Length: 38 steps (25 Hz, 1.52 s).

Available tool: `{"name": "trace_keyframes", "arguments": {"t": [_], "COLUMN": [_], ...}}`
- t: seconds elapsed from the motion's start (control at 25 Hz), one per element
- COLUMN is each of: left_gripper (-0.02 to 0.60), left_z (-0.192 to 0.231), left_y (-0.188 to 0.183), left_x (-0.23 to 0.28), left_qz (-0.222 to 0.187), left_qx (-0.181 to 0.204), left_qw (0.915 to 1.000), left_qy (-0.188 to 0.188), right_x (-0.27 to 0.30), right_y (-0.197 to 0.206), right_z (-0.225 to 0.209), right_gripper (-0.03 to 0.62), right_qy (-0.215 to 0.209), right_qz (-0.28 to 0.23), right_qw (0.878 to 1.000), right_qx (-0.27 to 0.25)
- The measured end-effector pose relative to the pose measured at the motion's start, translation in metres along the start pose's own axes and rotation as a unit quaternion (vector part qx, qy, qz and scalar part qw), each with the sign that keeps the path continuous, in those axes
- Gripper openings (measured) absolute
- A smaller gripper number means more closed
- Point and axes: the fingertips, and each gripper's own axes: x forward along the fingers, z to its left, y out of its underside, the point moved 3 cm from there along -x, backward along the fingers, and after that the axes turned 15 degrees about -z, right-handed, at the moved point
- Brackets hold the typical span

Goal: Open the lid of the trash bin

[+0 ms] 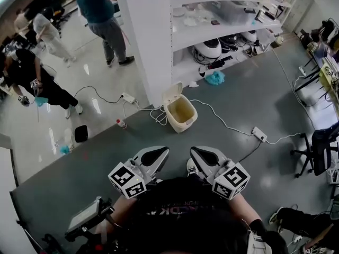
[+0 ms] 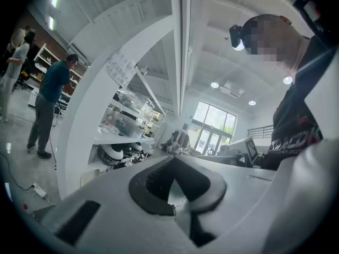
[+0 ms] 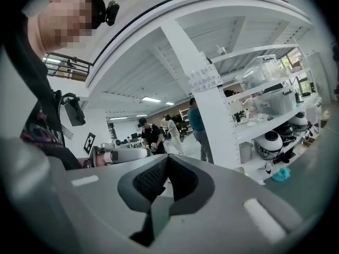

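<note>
Head view, nearest first. The left gripper point(image 1: 157, 155) and right gripper point(image 1: 202, 155) are held side by side just in front of the wearer's chest. Their marker cubes face the body and their tips point to 12 o'clock. Neither touches anything on the floor.

Left gripper view: jaws closed, tips meeting, nothing between the pads. Right gripper view: same reading, jaws fully together and empty.

A shoe point(image 1: 192, 166) shows between the two grippers, on the grey floor point(image 1: 106, 157).

The trash bin point(image 1: 181, 114) is at 12 o'clock from the grippers and well apart from both. It stands on the grey floor at the foot of a white pillar. It is cream and roughly rectangular. Its lid point(image 1: 172, 92) is already up, hinged at the far edge and standing about upright, so the inside is open to view. Whether it holds anything cannot be made out.

A white cable point(image 1: 228, 123) runs from beside the bin to a power strip point(image 1: 259, 134) at 3 o'clock from the bin. A small bottle point(image 1: 121, 123) with a red top stands at 9 o'clock from the bin, near it.

Further out, a teal cloth point(image 1: 215, 78) lies at 1 o'clock from the bin, by the lowest shelf of the white shelf unit point(image 1: 222, 28). A person in a teal shirt point(image 1: 98, 4) stands at 11 o'clock, far off.
</note>
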Motion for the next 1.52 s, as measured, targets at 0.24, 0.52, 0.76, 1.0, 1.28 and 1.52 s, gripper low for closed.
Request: {"name": "trace_keyframes", "arguments": {"t": [0.24,0.52,0.76,1.0,1.28,1.52], "left_gripper": [0.005,0.005,0.005,0.005,0.005,0.005], "left_z": [0.003,0.002,0.004,0.002,0.002,0.000], "left_y": [0.004,0.005,0.003,0.008,0.008,0.009], "left_x": [-0.001,-0.004,-0.002,-0.004,0.000,0.000], "left_qz": [0.002,0.006,0.007,0.010,0.010,0.013], "left_qx": [-0.003,-0.004,-0.006,-0.007,-0.008,-0.005], "left_qw": [1.0000,1.0000,1.0000,0.9999,0.9999,0.9999], "left_qy": [-0.002,-0.002,0.000,0.000,-0.001,0.002], "right_x": [0.001,0.002,0.007,0.004,0.004,0.002], "right_y": [0.005,0.008,0.008,0.012,0.011,0.012], "right_z": [0.002,0.008,0.008,0.008,0.004,0.004], "right_gripper": [0.006,0.006,0.006,0.006,0.006,0.006], "right_qy": [-0.003,-0.008,-0.008,-0.008,-0.005,-0.005], "right_qz": [0.005,0.008,0.011,0.012,0.013,0.013], "right_qw": [1.000,1.000,1.000,1.000,1.000,1.000], "right_qx": [-0.002,-0.002,-0.003,0.000,0.003,0.002]}}
